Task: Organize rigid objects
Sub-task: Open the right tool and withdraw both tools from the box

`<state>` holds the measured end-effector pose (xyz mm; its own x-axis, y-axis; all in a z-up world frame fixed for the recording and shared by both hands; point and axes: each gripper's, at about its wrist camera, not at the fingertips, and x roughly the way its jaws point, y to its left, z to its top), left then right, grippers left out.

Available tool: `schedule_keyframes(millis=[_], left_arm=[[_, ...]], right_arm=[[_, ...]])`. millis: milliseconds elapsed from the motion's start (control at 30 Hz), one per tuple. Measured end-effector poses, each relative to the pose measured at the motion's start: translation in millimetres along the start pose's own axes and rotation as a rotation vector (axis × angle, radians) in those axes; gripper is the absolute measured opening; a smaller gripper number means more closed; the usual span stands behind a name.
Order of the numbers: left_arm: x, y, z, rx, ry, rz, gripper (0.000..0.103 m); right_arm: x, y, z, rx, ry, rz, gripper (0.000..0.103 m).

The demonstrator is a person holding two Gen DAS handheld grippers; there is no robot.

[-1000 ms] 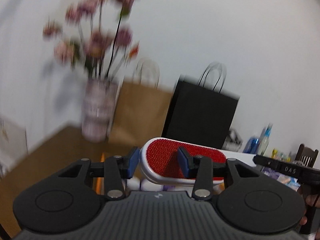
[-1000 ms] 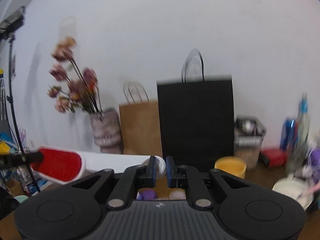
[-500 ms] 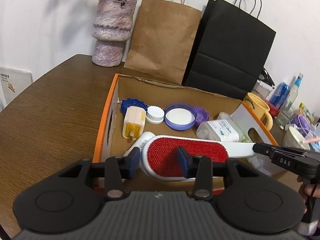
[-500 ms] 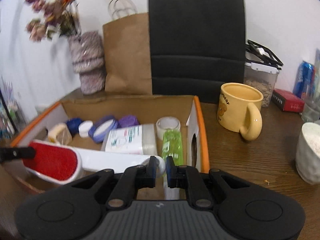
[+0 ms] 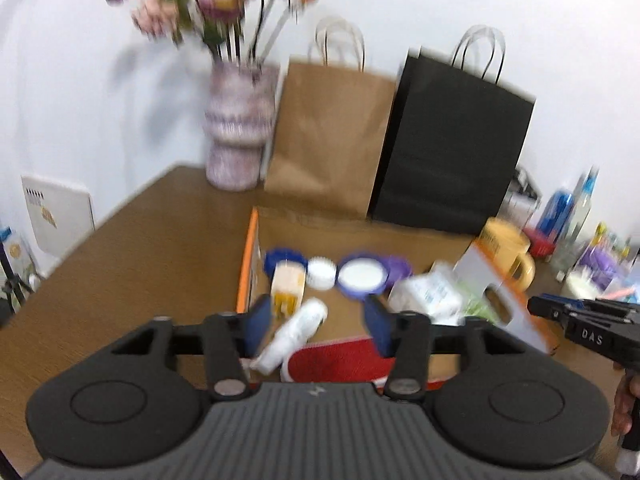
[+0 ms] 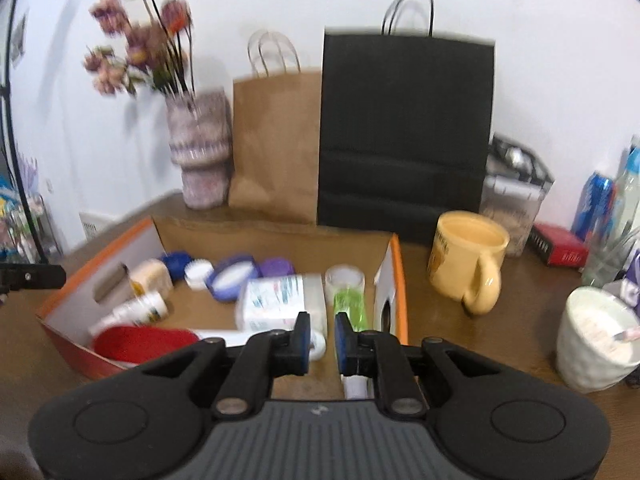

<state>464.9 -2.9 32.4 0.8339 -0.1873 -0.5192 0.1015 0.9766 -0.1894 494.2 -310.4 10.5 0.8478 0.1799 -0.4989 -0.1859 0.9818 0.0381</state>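
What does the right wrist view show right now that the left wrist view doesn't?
Only the right wrist view shows the tape roll, the green bottle and the brush's white handle lying in the cardboard box.
Only the left wrist view shows the right gripper from outside and the white panel against the wall.
Both show the red lint brush, the yellow mug, the vase and both paper bags.

Lint brush half hidden behind left tongs; flowers blurred
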Motion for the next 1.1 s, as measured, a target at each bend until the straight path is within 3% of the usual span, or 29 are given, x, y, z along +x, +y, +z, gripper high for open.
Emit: schedule_keyframes(millis=[33,67,133,167,200,233,300,467,833,1100], left_arm=[[-13.5,-2.2,1.2,0.004,-0.022,-0.004,0.068],[-23.7,-4.1,1.0,0.007,-0.044,-0.008,0.074],[-51.1,-10.6,-5.7,0.031,-0.147,-0.004,0.088],[-64.4,-14.9,-11.1,0.055,-0.215,0.013,0.096],[-79.1,-20.0,-19.7,0.096,-0.301,0.038,0.103],[-90.4,-24.5,-28.1,0.140,-0.363,0.055,0.103],[-105.8,-30.6,-41.1,0.193,-0.405,0.053,0.103],[-128.7,-32.5,-57.2,0.168,-0.412,0.043,0.103],[-171.3,-29.5,-81.1,0.142,-0.445,0.047,0.103],[-227.0,-29.7,-133.7,0.134,-0.403,-0.001,0.103]], right_arm=[[-12.8,0.9,1.5,0.010,-0.039,0.005,0.040],[-26.5,2.8,1.8,0.021,-0.086,0.004,0.069],[-56.9,8.0,-4.8,0.032,-0.222,0.000,0.093],[-72.6,12.2,-12.9,0.030,-0.300,-0.001,0.097],[-83.4,15.9,-20.0,0.022,-0.347,-0.002,0.097],[-92.4,19.8,-28.0,0.011,-0.383,-0.002,0.098],[-105.5,28.4,-45.3,-0.021,-0.426,-0.009,0.101],[-124.6,41.1,-69.6,-0.050,-0.431,-0.023,0.102],[-173.9,55.9,-86.2,-0.016,-0.453,-0.021,0.103],[-238.2,78.7,-117.9,-0.041,-0.430,-0.013,0.103]])
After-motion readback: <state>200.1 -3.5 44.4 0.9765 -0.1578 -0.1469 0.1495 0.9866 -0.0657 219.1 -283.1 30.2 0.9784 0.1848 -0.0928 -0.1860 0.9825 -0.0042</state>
